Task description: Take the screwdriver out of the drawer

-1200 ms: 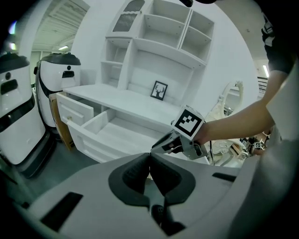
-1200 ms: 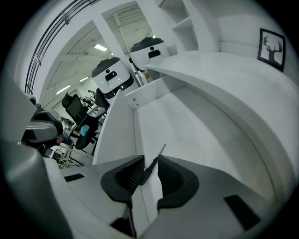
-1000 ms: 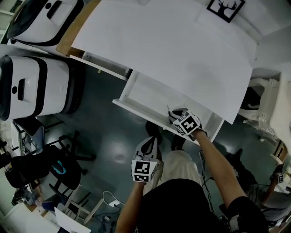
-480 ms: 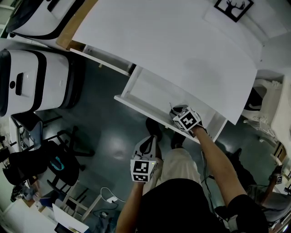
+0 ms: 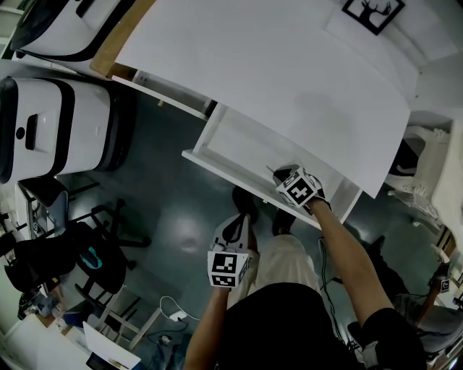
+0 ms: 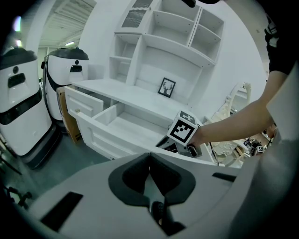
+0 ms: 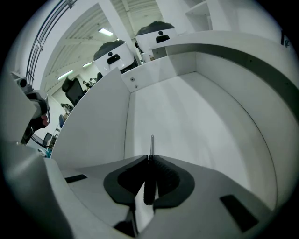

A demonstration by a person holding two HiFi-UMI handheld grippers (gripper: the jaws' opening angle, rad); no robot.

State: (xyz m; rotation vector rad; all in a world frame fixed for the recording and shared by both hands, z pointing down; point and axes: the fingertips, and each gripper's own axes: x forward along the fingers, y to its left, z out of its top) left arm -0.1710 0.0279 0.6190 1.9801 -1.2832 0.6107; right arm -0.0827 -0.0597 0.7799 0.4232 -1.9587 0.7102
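The white drawer [image 5: 217, 168] stands pulled out under the desk top [image 5: 275, 65]. My right gripper [image 5: 278, 179] reaches down into its right end. In the right gripper view its jaws have just been closing and grip the dark handle of the screwdriver [image 7: 151, 148]. The thin metal shaft sticks out ahead over the drawer floor [image 7: 187, 107]. My left gripper [image 5: 235, 233] hangs over the floor in front of the drawer, shut with nothing in it [image 6: 149, 158]. It looks toward the right gripper [image 6: 174, 145] inside the drawer [image 6: 121, 130].
Two white machines [image 5: 51, 130] stand at the left, a black office chair [image 5: 72, 260] below them. A framed deer picture [image 5: 372, 11] stands on the desk. A smaller drawer [image 6: 84, 102] is also open at the desk's left. White shelves [image 6: 168, 42] rise behind.
My right gripper has dipped a little deeper into the drawer's right end. The left gripper has stayed where it was.
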